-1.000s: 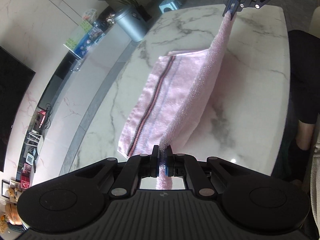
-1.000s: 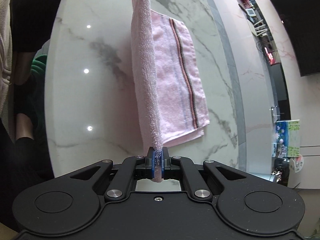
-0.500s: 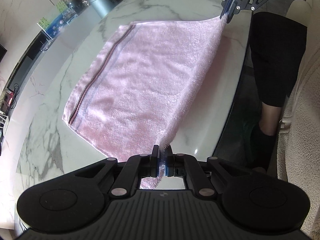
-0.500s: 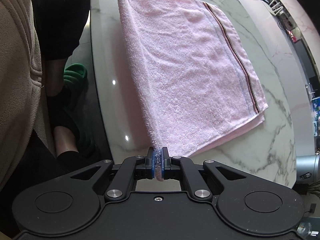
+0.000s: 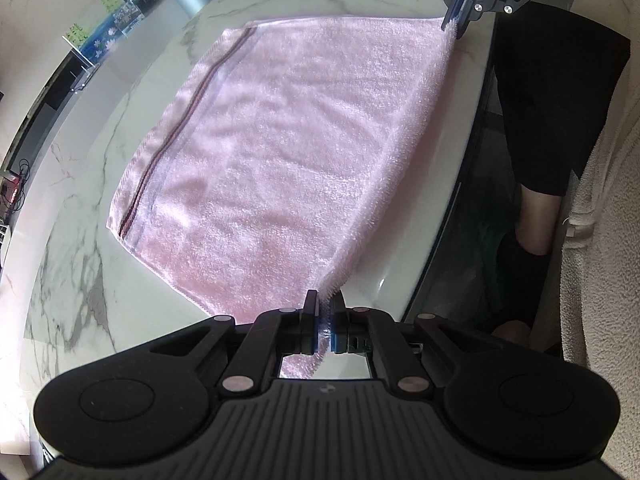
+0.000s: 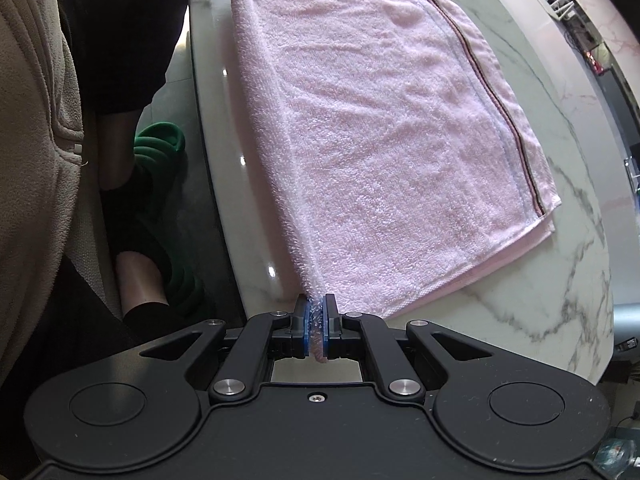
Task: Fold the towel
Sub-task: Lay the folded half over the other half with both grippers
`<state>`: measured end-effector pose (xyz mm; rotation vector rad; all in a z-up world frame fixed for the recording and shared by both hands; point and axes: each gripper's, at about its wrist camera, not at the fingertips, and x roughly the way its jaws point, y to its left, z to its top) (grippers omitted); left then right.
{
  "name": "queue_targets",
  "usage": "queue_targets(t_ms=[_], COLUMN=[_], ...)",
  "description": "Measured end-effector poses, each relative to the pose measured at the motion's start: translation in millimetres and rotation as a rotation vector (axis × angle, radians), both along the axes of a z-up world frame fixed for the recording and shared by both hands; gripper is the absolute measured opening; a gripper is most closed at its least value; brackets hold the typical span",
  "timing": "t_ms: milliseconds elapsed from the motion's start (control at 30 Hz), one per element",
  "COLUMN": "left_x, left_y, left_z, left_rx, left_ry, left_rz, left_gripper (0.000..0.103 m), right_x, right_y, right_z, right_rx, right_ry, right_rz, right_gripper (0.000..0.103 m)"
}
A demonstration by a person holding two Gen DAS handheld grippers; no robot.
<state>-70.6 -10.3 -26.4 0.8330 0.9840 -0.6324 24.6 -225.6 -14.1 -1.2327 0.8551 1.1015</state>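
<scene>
Pinching both near corners of the towel (image 5: 280, 152) in our left gripper (image 5: 325, 312) and right gripper (image 6: 316, 316), we see it stretching away across the table (image 5: 80, 280).

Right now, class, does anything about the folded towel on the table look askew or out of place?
Slightly. The pink terry towel is folded, but at its far corner the lower layer peeks out past the top layer, so the edges are uneven. Both grippers pinch its near corners above the white marble table.

No text, label, brand or number is legible on anything in either view.
</scene>
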Motion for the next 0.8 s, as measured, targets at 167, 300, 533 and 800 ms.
queue_targets(t_ms=[167, 300, 533, 800], left_x=[-1, 0, 1, -2], left_y=[0, -1, -2, -1], left_z=[-7, -13, -14, -10], left_rx=[0.004, 0.014, 0.018, 0.032], left_ry=[0.009, 0.007, 0.007, 0.02], left_rz=[0.006, 0.01, 0.002, -0.049], left_gripper=[0.004, 0.004, 0.004, 0.004], right_x=[-4, -7, -15, -24], right_y=[1, 0, -5, -7], right_z=[-7, -11, -8, -1], right_rx=[-0.014, -0.022, -0.023, -0.03], right_ry=[-0.003, -0.007, -0.009, 0.025], right_rz=[0.003, 0.0, -0.009, 0.007], right_gripper=[0.003, 0.003, 0.004, 0.003])
